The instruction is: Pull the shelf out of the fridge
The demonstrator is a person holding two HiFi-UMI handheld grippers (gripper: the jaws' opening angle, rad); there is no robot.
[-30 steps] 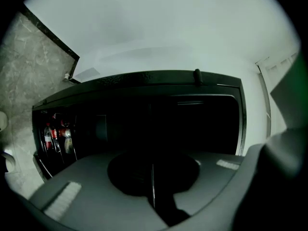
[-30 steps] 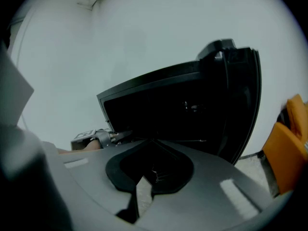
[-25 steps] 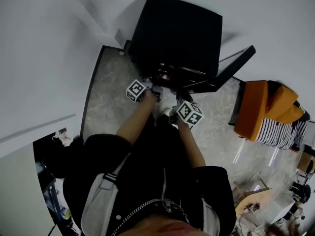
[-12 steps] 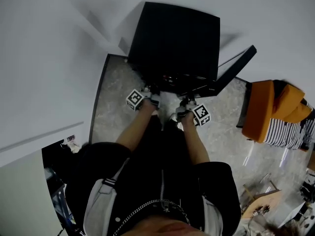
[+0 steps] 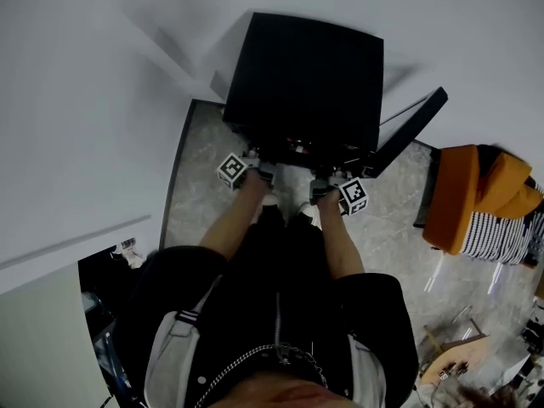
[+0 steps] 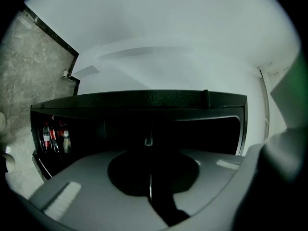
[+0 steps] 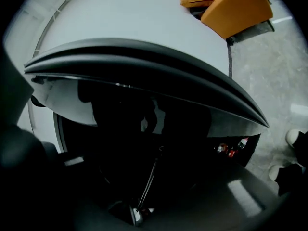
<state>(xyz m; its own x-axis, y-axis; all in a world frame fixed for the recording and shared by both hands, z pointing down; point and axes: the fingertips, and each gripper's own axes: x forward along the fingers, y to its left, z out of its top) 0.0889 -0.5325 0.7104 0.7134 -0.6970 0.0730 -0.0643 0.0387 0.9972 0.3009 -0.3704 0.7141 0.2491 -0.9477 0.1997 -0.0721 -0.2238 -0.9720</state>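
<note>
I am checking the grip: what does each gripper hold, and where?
The left gripper and right gripper each seem shut on a thin wire of the shelf, near its front.

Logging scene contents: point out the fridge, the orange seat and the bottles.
fridge (image 5: 306, 75), head view, middle of its black top.
orange seat (image 5: 455, 195), head view, its broad orange side.
bottles (image 6: 47, 138), left gripper view, leftmost bottle's red body.

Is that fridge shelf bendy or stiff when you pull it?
Probably stiff: the shelf shows as a thin straight line, unbent, with the left gripper and right gripper both clamped on it. Likely light too, being so thin. It may tilt if one side pulls harder.
</note>
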